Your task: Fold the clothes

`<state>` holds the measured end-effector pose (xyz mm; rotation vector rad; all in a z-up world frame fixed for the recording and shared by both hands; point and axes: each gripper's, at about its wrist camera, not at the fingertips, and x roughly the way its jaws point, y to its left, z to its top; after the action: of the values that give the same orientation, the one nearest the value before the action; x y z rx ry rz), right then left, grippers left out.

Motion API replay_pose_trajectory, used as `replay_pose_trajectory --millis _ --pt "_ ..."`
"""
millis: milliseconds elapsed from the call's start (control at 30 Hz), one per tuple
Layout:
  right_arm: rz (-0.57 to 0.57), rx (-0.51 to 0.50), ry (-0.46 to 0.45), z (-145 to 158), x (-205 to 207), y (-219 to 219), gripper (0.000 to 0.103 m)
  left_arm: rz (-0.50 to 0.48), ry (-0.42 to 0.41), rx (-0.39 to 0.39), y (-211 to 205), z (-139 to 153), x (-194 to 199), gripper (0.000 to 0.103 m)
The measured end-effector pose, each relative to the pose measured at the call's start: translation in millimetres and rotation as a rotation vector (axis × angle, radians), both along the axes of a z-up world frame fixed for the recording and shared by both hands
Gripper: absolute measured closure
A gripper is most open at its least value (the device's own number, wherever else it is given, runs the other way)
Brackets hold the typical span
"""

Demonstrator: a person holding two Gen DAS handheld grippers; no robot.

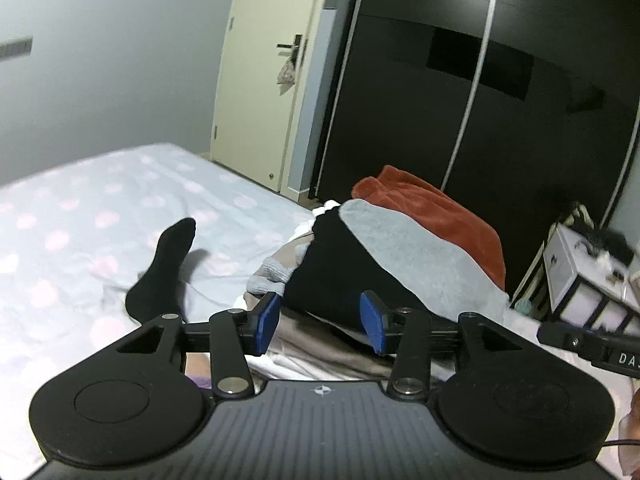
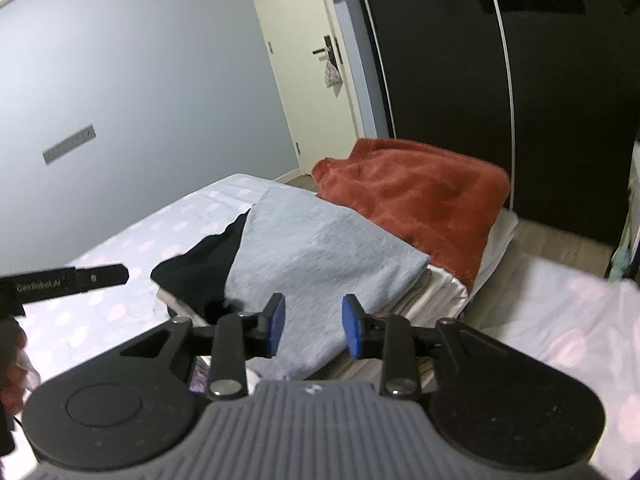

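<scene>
Black sock (image 1: 162, 270) (limp) beside clothes pile (image 1: 400, 248)

Your bed (image 1: 80, 208) carries a black sock (image 1: 164, 268) left of your left claw (image 1: 320, 322), clothes pile (image 1: 400, 248) ahead.

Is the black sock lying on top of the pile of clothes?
No, the black sock lies alone on the dotted bedsheet, left of the pile of clothes.

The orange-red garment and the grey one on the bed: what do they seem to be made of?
Orange-red garment: probably fleece or plush, with a fuzzy, matte pile. Grey garment: probably a fine knit, flat and matte with faint ribbing.
</scene>
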<state>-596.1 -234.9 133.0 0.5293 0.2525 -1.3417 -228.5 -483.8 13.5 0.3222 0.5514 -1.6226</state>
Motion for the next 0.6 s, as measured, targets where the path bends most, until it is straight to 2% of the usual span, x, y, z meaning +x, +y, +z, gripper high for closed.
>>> replay_pose_trajectory --millis 67,133,200,333,600 --pt "0.001 -0.013 0.034 5 3 11 0.064 -0.011 -0.012 -0.003 11 4 -10 0.052" --pt "0.005 -0.015 0.034 11 3 25 0.062 -0.023 -0.038 -0.003 20 6 -22 0.051" --pt "0.006 -0.020 0.039 15 2 33 0.059 -0.033 -0.065 -0.002 29 7 -33 0.046" --pt "0.011 -0.034 0.057 22 3 51 0.053 -0.057 -0.077 0.017 43 6 -52 0.043" --pt "0.025 -0.008 0.071 12 1 65 0.051 -0.096 -0.133 0.085 49 -7 -87 0.034"
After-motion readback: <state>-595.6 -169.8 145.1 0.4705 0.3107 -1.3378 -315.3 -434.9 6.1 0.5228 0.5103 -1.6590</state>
